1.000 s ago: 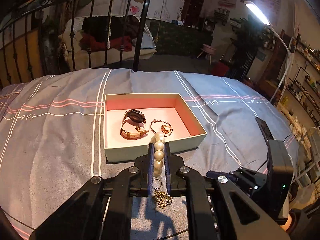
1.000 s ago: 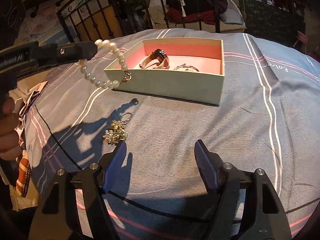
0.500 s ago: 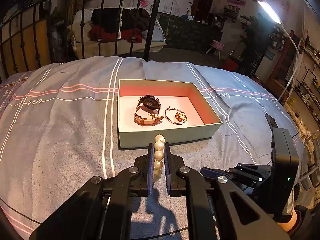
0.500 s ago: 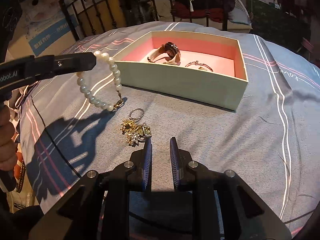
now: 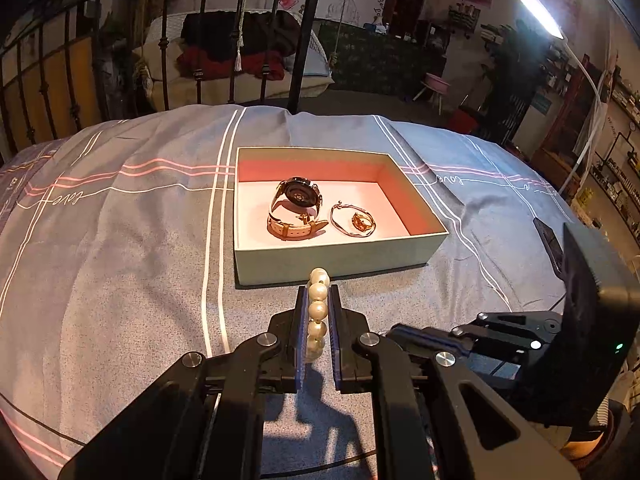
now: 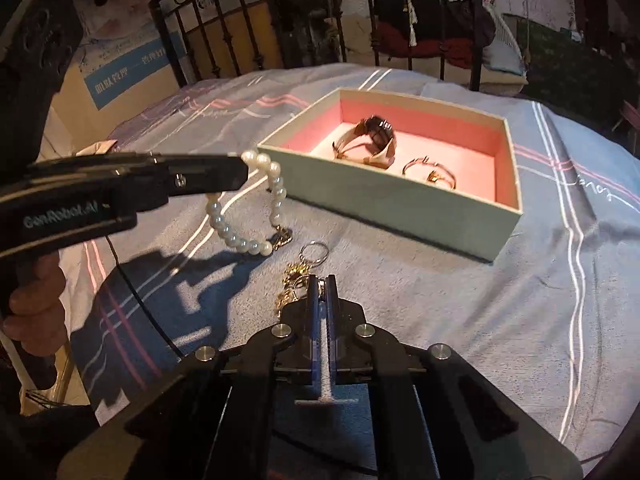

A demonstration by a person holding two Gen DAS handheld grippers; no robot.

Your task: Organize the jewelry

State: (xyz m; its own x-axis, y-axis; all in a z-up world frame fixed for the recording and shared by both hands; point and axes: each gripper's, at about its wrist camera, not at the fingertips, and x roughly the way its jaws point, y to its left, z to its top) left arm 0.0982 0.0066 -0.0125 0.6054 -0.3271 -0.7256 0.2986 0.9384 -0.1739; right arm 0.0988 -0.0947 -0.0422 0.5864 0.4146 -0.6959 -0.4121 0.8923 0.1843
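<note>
Now, through the left wrist camera, your left gripper (image 5: 318,312) is clamped on the pearl bracelet (image 5: 318,308), the beads stacked in a line between the two blue pads, just short of the near wall of the box (image 5: 332,258). You want to carry the pearls up over that wall before you let go, because the loop hanging below the pads could catch on the rim; lift first, then move forward, then lower until the beads rest on the pink floor. Inside the box a watch (image 5: 298,210) with a pale strap lies to the left, and a thin gold bangle (image 5: 354,222) lies just beside it on the right. The free floor is toward the left and the far wall, so I would aim there and keep the pearls from tangling with the bangle

Next, through the right wrist camera, your right gripper (image 6: 323,292) has its pads drawn together on the gold keychain (image 6: 298,276), which lies on the bedspread (image 6: 440,300) in front of the box (image 6: 400,208). Only a sliver of the charm shows between the pads and its ring (image 6: 314,252) pokes out ahead, so the hold looks thin to me; raise it slowly and watch that it does not slip. The pearl bracelet (image 6: 244,216) hangs as an open loop from the left gripper (image 6: 240,170), its clasp near the ring, so keep the two apart as you lift. The watch (image 6: 370,140) and bangle (image 6: 430,172) sit in the box, nothing else with them
</note>
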